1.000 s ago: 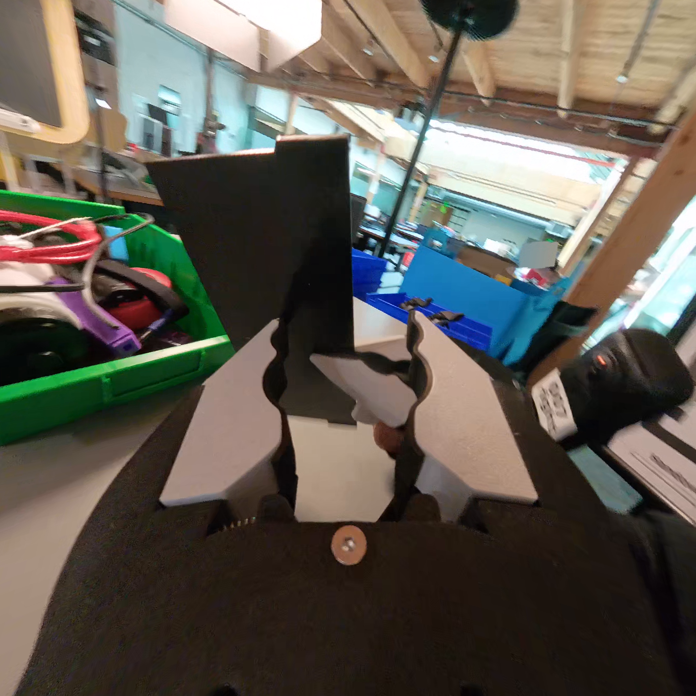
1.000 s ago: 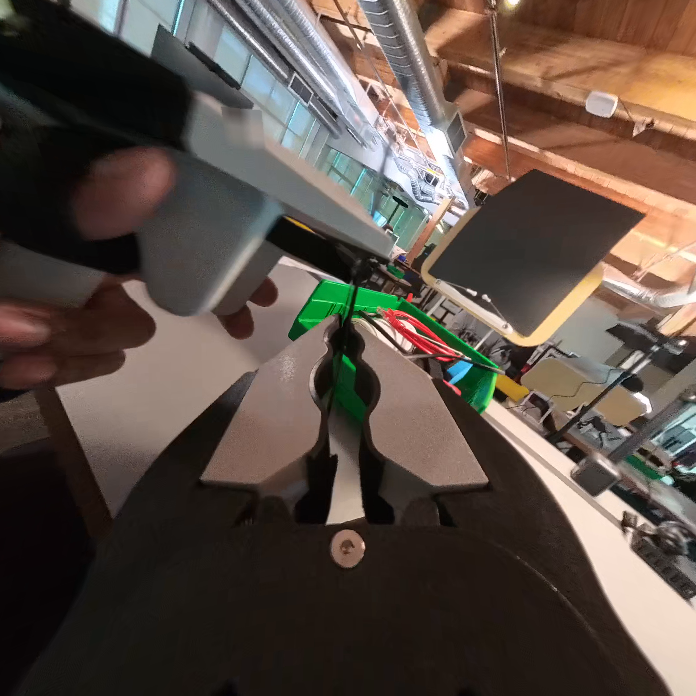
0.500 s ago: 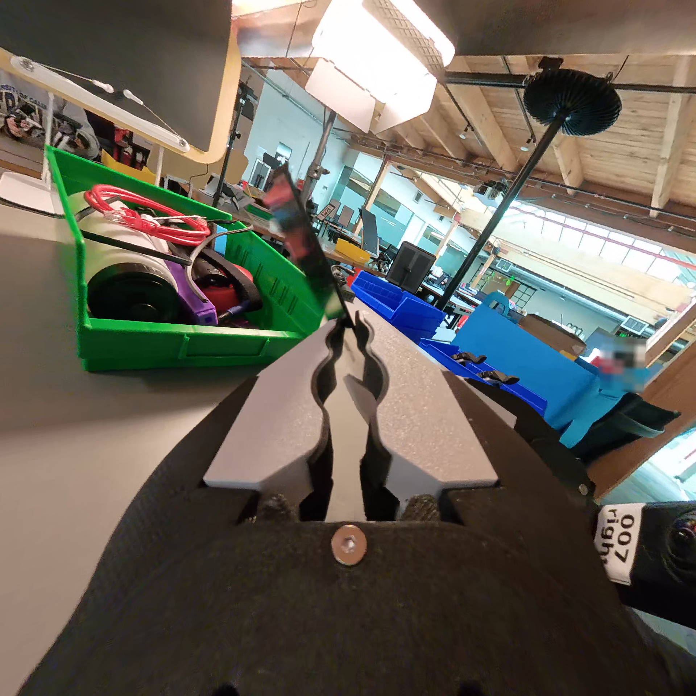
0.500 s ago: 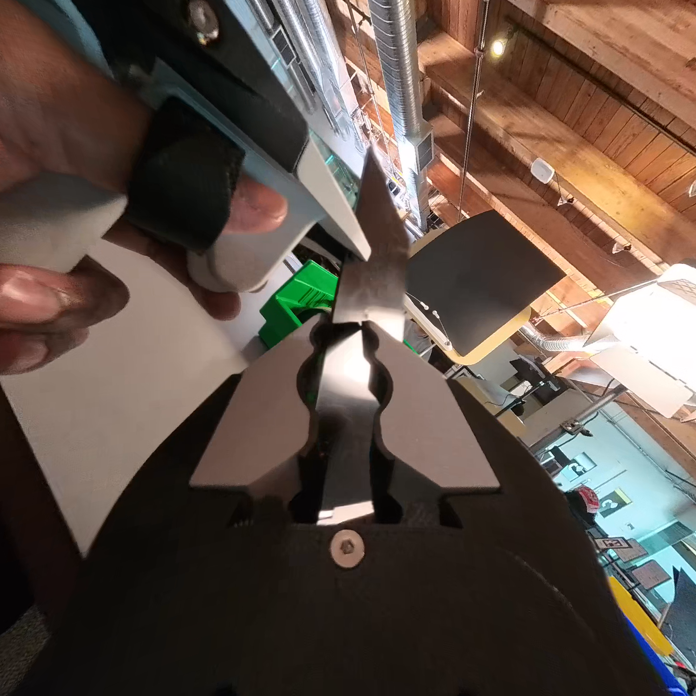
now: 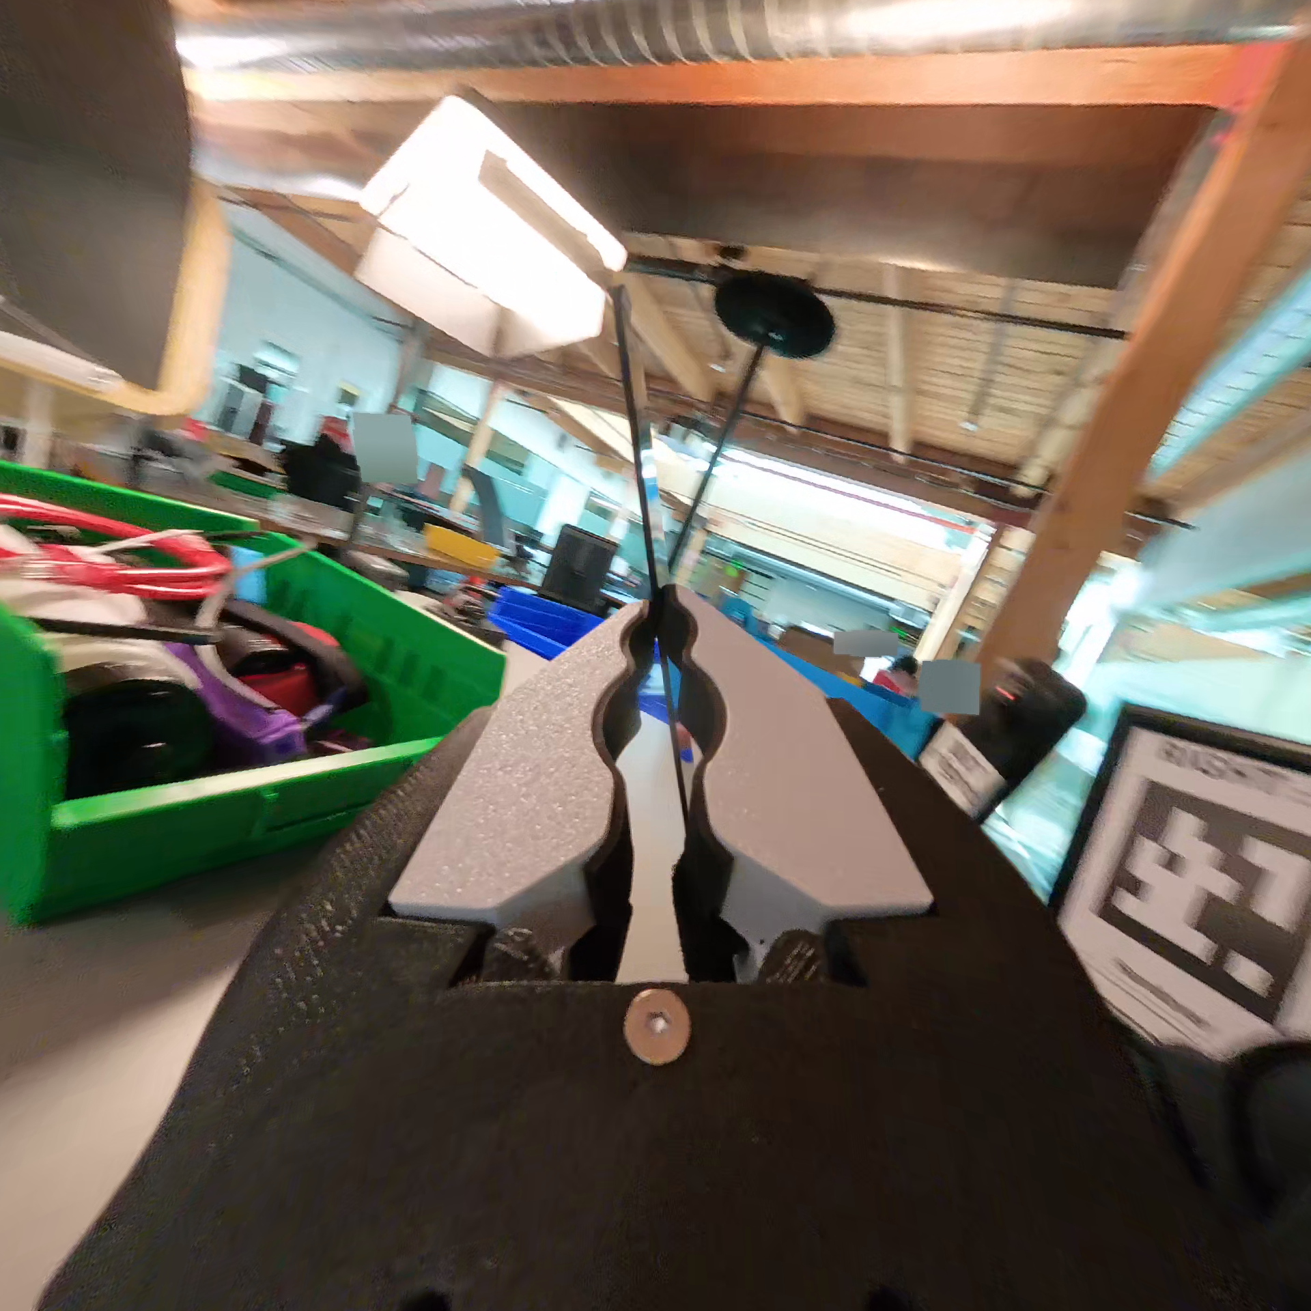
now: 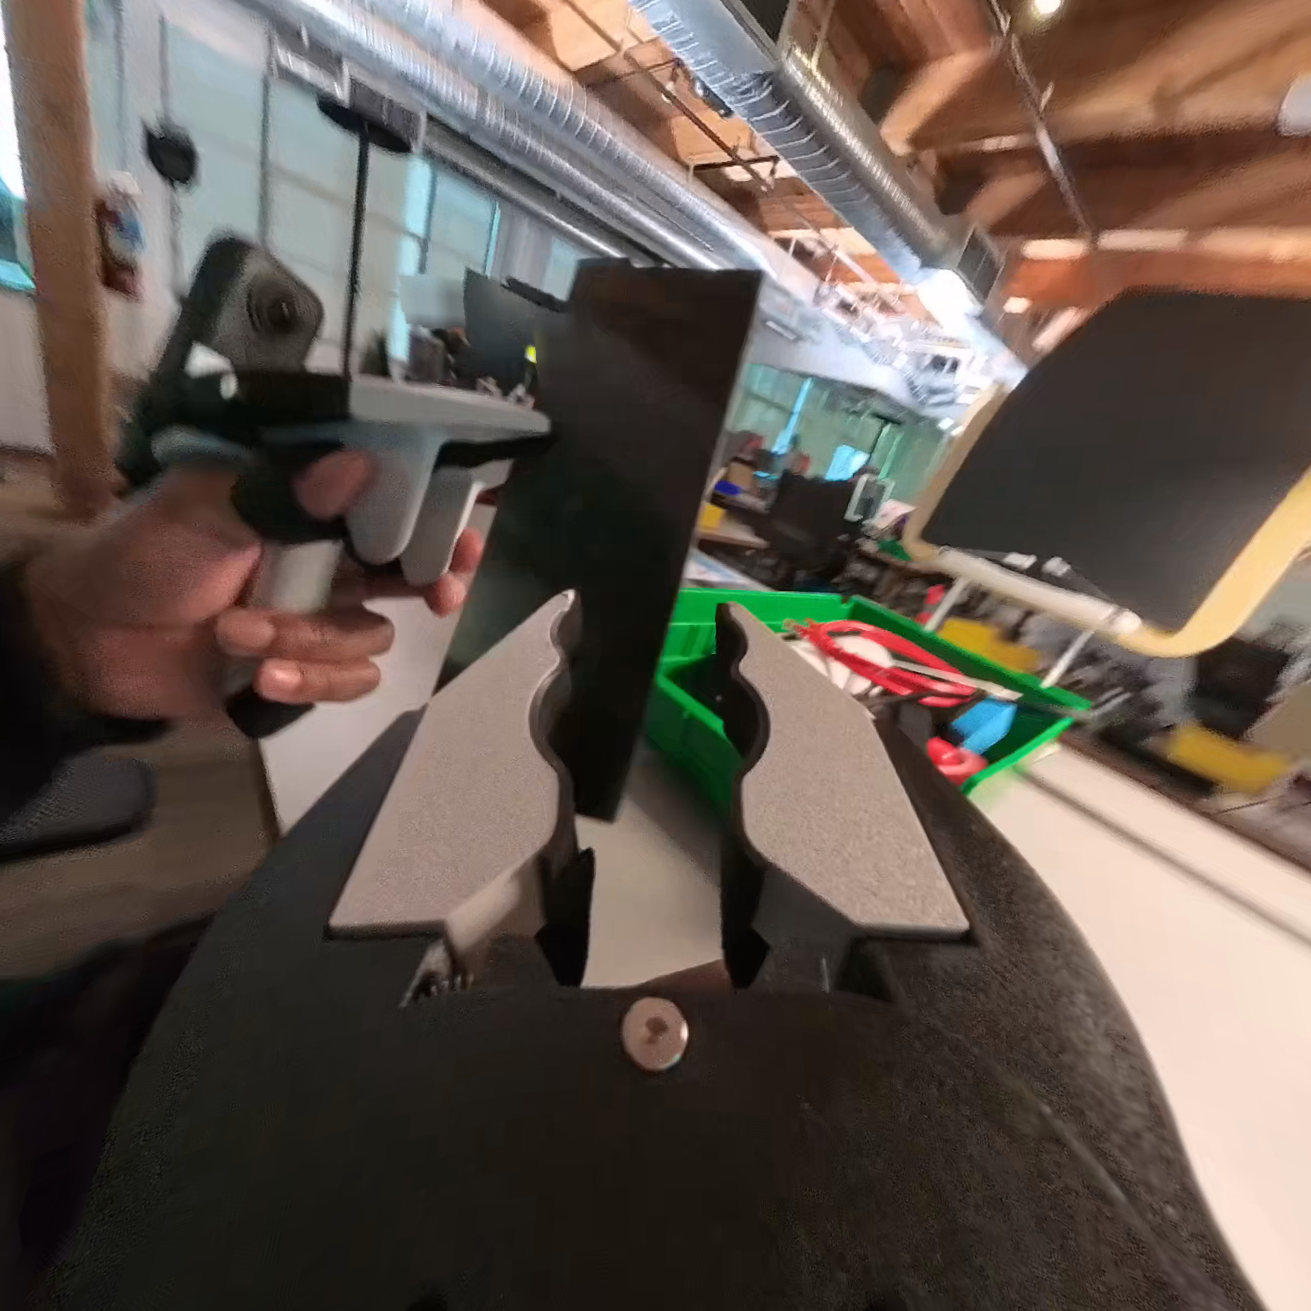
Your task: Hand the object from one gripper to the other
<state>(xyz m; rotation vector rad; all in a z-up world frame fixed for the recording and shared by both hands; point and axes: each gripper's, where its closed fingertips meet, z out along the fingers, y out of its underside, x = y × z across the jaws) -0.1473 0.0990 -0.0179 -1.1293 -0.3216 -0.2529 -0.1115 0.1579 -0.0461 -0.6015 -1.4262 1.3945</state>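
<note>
The left gripper (image 5: 663,603) has its two grey fingers (image 5: 539,766) pinched together at the tips on a thin black sheet (image 5: 638,454), which from this camera shows edge-on as a mere dark line rising toward the ceiling; its faces are hidden here. In the right wrist view the same sheet (image 6: 631,511) shows its broad, dark, stepped face, standing nearly upright, with the left gripper (image 6: 525,433) clamped on its left edge and a person's hand (image 6: 213,596) around that gripper's handle. The lower end of the sheet hangs in the gap of the right gripper (image 6: 645,624), whose two fingers (image 6: 816,780) stand wide apart; whether the sheet brushes the left finger cannot be told, and nothing is held.

One green bin (image 5: 213,830) sits on the pale counter (image 5: 85,1029) to the left, its near wall cut off by the picture edge; inside, a red cable coil (image 5: 128,567), a purple part (image 5: 248,716) and a black roll (image 5: 135,738) can be made out, the rest is a blur. Blue bins (image 5: 539,617) lie farther back. At the right edge of the left wrist view one black-and-white marker card (image 5: 1206,880) shows, partly cut off and smeared. A dark panel with a pale rim (image 6: 1135,454) hangs above the counter, and one bright lamp panel (image 5: 489,234) is overhead
</note>
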